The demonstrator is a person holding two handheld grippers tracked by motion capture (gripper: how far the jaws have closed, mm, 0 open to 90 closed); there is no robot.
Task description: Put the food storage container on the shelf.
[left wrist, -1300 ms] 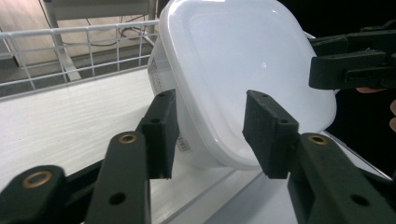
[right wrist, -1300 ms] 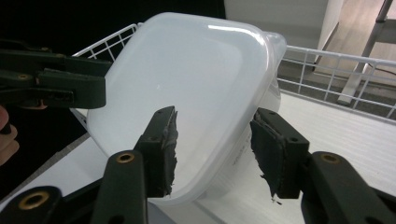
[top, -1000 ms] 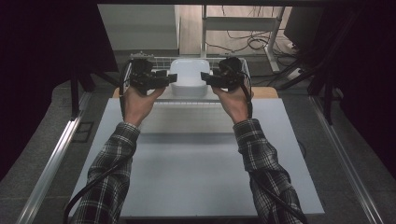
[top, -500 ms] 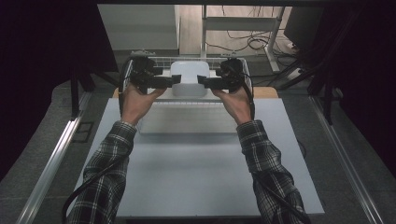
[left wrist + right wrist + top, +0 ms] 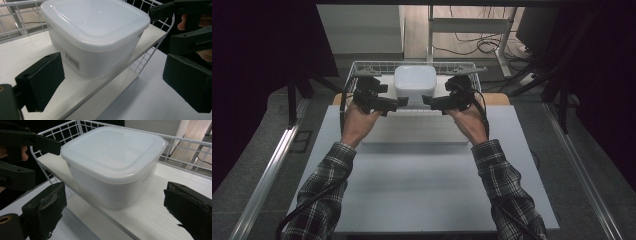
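1. Letting go: our left gripper (image 5: pixel 403 101) and right gripper (image 5: pixel 426 100) jaws have just been opening, now wide, nothing held.
2. We've got the lidded tub (image 5: pixel 414 84) resting in the wire basket (image 5: pixel 362 65), so it looks delivered.

A lidded container (image 5: pixel 414 85) sits on a board (image 5: pixel 384 85) inside a wire basket (image 5: pixel 357 67) at the table's (image 5: pixel 422 190) far edge. The left gripper's fingers (image 5: pixel 401 101) lie just left of the container's near side, the right gripper's fingers (image 5: pixel 428 100) just right of it, none touching. A low slab (image 5: pixel 414 132) lies before both.
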